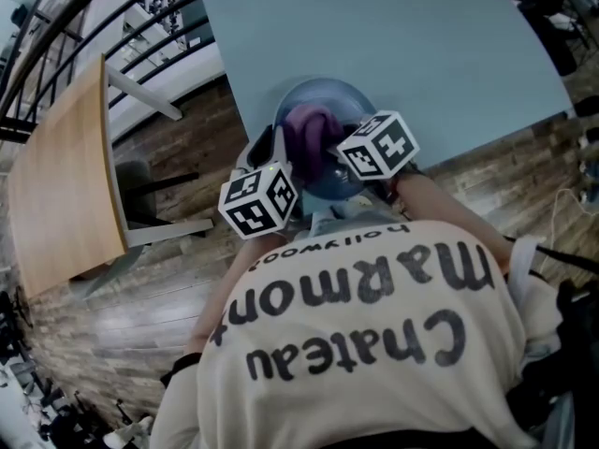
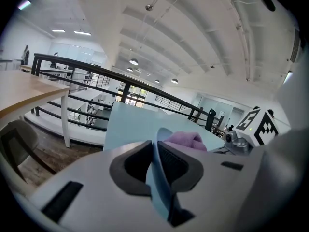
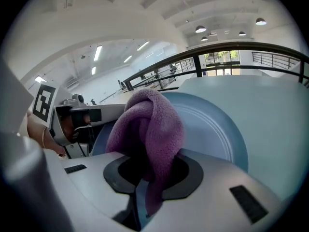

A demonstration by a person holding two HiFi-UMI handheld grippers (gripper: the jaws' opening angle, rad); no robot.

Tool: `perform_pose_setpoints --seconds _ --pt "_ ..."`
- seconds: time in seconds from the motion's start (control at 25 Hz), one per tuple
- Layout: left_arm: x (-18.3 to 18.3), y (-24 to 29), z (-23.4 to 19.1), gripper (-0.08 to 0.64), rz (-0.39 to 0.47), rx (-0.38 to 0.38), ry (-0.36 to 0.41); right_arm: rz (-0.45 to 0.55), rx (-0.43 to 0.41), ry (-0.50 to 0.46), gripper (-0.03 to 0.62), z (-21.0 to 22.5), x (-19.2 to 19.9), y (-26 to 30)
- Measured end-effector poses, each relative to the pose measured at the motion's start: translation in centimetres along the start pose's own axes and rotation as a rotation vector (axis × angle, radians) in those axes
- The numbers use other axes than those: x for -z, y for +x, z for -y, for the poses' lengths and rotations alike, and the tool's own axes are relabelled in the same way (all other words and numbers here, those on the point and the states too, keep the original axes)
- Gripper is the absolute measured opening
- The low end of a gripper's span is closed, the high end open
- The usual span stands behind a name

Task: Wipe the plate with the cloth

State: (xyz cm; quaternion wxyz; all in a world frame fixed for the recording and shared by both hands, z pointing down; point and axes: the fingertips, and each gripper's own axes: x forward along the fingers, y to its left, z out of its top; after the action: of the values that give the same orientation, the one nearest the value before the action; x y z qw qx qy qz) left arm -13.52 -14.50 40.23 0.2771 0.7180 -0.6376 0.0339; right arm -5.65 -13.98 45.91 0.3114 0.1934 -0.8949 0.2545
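A blue plate (image 1: 323, 96) is held tilted over the near edge of the light blue table (image 1: 402, 45). My left gripper (image 2: 157, 151) is shut on the plate's rim (image 2: 161, 137), which stands edge-on between its pads. A purple cloth (image 3: 152, 124) is bunched between the jaws of my right gripper (image 3: 152, 170), and it lies against the plate's face (image 3: 215, 129). In the head view the cloth (image 1: 314, 134) sits on the plate between the left gripper (image 1: 265, 157) and the right gripper (image 1: 351, 152). The marker cubes hide both sets of fingertips there.
A wooden table (image 1: 65, 176) and a chair (image 1: 140, 181) stand to the left on the plank floor. A black railing (image 2: 120, 81) runs behind the blue table. The person's printed shirt (image 1: 374, 344) fills the lower head view.
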Motion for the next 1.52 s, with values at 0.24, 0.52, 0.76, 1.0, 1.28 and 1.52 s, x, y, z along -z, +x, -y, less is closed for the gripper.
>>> perform_pose_setpoints --seconds 0.24,0.52,0.76,1.0,1.28,1.52 --pt "-0.1 0.0 0.3 0.037 0.01 0.0 -0.005 -0.021 0.07 0.034 0.092 2.4 1.3 -1.1" --pt "-0.2 -0.3 0.2 0.037 0.017 -0.002 -0.01 -0.031 0.138 0.089 0.092 4.5 2.8 -1.9" --pt "0.1 -0.7 0.3 0.038 0.015 -0.001 -0.016 -0.035 0.184 0.149 0.092 6.0 4.4 -2.7" --pt "0.1 -0.8 -0.1 0.039 0.026 0.005 -0.027 -0.085 0.252 0.191 0.092 7.3 5.9 -3.2" --pt "0.0 -1.2 0.0 0.041 0.034 0.022 -0.04 -0.117 0.312 0.209 0.092 7.7 6.9 -3.9" --pt "0.1 -1.5 0.2 0.041 0.047 0.028 -0.036 -0.034 0.153 0.251 0.089 4.9 5.2 -3.6"
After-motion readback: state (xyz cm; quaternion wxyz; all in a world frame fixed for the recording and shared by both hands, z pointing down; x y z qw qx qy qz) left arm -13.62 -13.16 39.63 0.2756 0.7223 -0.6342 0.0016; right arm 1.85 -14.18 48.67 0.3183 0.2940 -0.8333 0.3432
